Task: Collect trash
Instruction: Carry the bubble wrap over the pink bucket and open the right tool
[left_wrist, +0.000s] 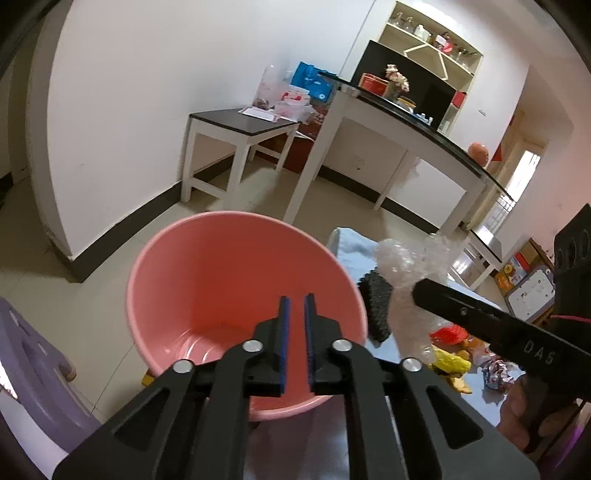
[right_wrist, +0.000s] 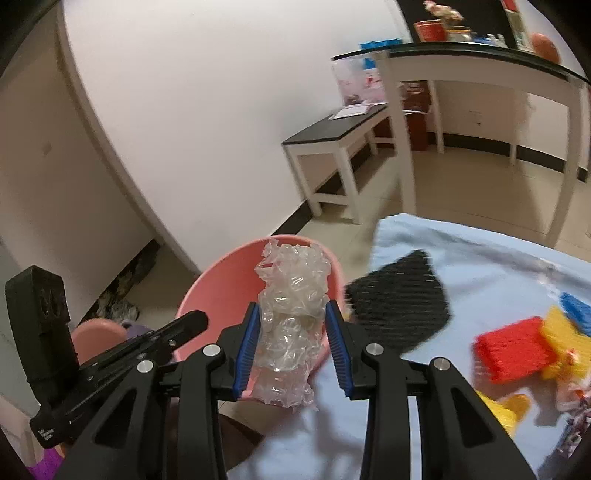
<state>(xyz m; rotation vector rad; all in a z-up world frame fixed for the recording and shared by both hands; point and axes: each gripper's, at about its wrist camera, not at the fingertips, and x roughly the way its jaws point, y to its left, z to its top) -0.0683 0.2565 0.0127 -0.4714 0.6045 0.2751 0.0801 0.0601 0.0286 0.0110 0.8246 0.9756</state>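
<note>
pink plastic basin (left_wrist: 207, 280): stands off the edge of the bench (right_wrist: 480, 258), mouth tipped toward both cameras, nothing visible inside; judged to be the trash receptacle, set low so items can be dropped in from the bench side.

clear crumpled plastic wrap (right_wrist: 291, 317): the item in hand. right gripper (right_wrist: 293, 343) has its blue-padded jaws pinching the wad from both sides, holding it upright just before the basin's rim; probably on its way over the rim for release.

left gripper (left_wrist: 297, 332): jaws nearly pressed together, a narrow slit between the pads, nothing in them; it hangs over the basin's near rim, looks spent of cargo.

black mesh piece (right_wrist: 399, 295): lies flat on the pale blue cloth of the bench, just beside the basin, awaiting pickup.

red, yellow and blue pieces (right_wrist: 517, 350): blurred, farther right on the bench; kind cannot be told.

crumpled printed wrapper (left_wrist: 496, 373): on the bench, print illegible.

writing: "das" reads on the right gripper's arm in the left wrist view; small print on the left handle is unreadable.
</note>
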